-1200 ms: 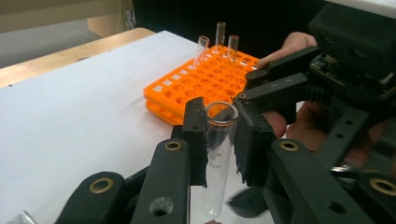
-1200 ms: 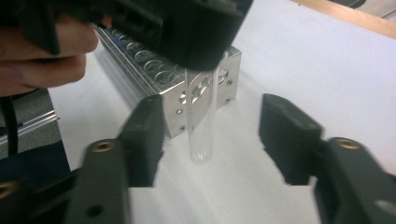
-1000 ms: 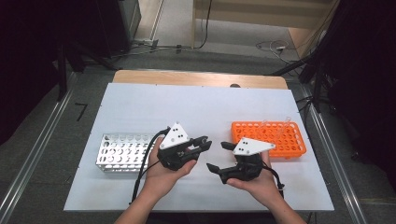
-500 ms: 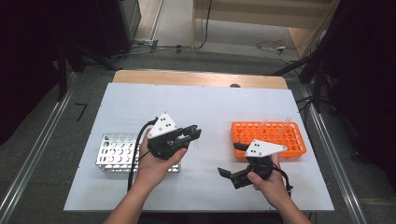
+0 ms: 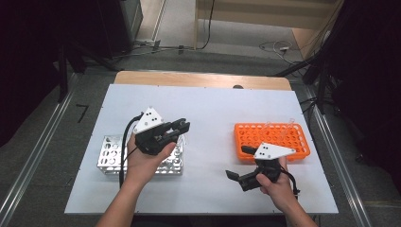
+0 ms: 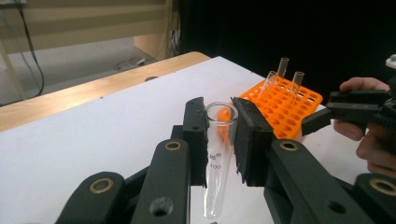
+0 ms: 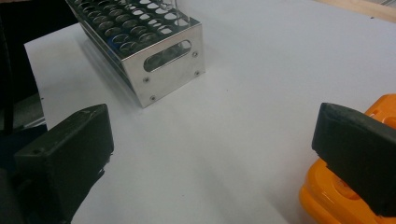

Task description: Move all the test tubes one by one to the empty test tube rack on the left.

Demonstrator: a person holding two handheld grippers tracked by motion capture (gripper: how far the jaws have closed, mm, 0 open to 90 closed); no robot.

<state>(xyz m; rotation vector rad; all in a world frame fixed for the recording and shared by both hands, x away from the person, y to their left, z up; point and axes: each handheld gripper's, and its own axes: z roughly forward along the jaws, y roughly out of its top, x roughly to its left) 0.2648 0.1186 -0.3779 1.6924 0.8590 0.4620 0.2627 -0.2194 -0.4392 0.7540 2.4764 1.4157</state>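
My left gripper [image 5: 178, 128] is shut on a clear glass test tube [image 6: 217, 163], held upright just below its rim. It hovers over the right end of the silver metal rack [image 5: 111, 156]. In the left gripper view the jaws of my left gripper [image 6: 219, 135] press both sides of the tube. My right gripper [image 5: 239, 163] is open with nothing in it, low over the table just in front of the orange rack [image 5: 283, 140]. Three clear tubes [image 6: 283, 70] stand in the orange rack [image 6: 299, 108]. The right gripper view has the wide-apart right gripper [image 7: 210, 154] facing the metal rack [image 7: 163, 60].
The white table top [image 5: 213, 113] has a wooden strip [image 5: 198, 79] along its far edge. Metal rails run down both sides of the table. Bare white surface lies between the two racks. The orange rack's corner [image 7: 317, 198] sits under my right jaw.
The two grippers, close together mid-table a second ago, have parted. The left one carried the tube left to the metal rack. The right one drew back toward the front edge.
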